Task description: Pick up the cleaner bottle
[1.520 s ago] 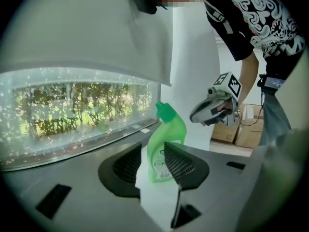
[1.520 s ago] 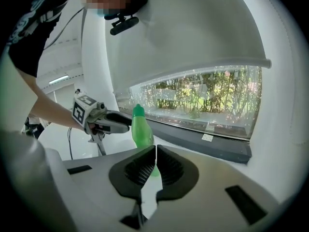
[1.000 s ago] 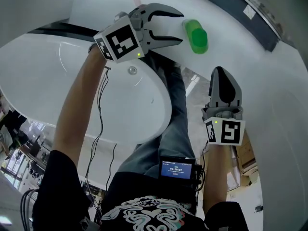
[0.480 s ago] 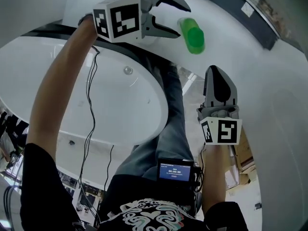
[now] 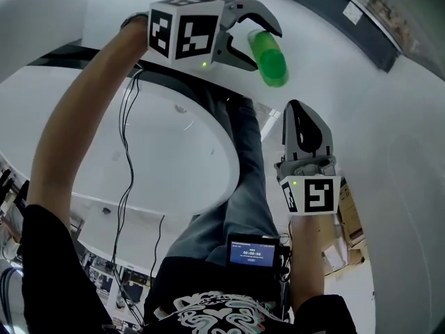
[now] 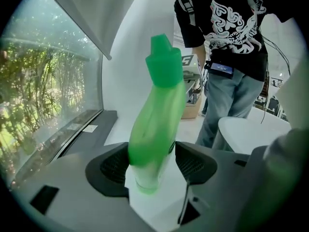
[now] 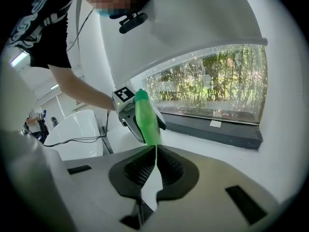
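Left gripper (image 5: 264,49) wide open, jaws just been opening. The green cleaner bottle (image 5: 268,60) stands upright between them, and the pads aren't clamped on it. The bottle is on the white worktop (image 5: 389,138), on the side toward the dark window sill (image 7: 193,124). Right gripper (image 5: 297,108) closed, empty, nearer the person, apart from the bottle.

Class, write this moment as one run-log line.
left tongs: just opening, green bottle between, ungripped | right tongs: shut, empty

left tool (image 5: 265,49): jaws just opened wide, bottle (image 5: 270,62) between | right tool (image 5: 297,113): jaws together
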Motion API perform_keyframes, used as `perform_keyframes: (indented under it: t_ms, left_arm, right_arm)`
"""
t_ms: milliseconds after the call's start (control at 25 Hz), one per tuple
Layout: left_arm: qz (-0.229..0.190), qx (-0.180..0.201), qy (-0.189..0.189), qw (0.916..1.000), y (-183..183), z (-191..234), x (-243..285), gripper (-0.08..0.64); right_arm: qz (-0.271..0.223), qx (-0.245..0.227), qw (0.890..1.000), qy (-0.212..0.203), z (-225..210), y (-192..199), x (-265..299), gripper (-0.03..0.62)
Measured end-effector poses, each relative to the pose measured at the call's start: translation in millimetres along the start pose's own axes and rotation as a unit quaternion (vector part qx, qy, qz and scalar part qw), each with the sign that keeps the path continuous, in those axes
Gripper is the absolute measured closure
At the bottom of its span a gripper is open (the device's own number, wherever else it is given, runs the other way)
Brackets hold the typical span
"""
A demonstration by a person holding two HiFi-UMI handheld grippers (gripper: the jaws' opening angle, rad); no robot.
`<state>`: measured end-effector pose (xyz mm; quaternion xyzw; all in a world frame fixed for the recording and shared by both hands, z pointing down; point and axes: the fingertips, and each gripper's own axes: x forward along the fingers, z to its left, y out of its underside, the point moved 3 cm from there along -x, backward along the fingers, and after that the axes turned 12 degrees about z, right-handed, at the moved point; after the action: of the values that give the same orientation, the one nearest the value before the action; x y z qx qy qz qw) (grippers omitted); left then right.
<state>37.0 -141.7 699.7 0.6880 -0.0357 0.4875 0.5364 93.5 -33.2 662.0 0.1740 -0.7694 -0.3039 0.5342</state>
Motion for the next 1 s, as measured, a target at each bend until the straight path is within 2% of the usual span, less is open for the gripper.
perform_keyframes:
  t_ms: [120,200,400,520,640,760,880,1000]
  left_arm:
    - [-0.012,-0.020,-0.014,0.9996,1,-4,8,0.276]
    - [-0.020,-0.047,-0.032,0.9982,1,-5,11,0.276]
    - [-0.030,-0.127,-0.111,0.9852,7,-12,15,0.276]
    - [-0.030,-0.174,-0.158,0.9715,4,-14,21,0.278]
    - [-0.027,-0.217,-0.212,0.9524,0,-17,32,0.290]
    - [-0.020,-0.221,-0.274,0.9359,-2,-13,39,0.288]
    - [-0.016,-0.231,-0.288,0.9294,0,-11,45,0.288]
    - [-0.007,-0.248,-0.272,0.9295,13,-12,52,0.288]
  right_arm:
    - [0.000,0.002,1.000,0.002,-4,1,0,0.563]
    - [0.000,0.003,1.000,0.004,-7,0,-1,0.564]
    - [-0.003,0.006,1.000,0.007,-8,-3,-3,0.565]
    - [-0.005,0.008,1.000,0.007,-8,-2,-5,0.565]
    - [-0.007,0.015,1.000,0.005,-7,0,-6,0.565]
    - [-0.009,0.019,1.000,0.005,-7,2,-7,0.565]
    - [-0.009,0.021,1.000,0.007,-10,5,-8,0.565]
    - [-0.007,0.026,1.000,0.012,-13,9,-9,0.565]
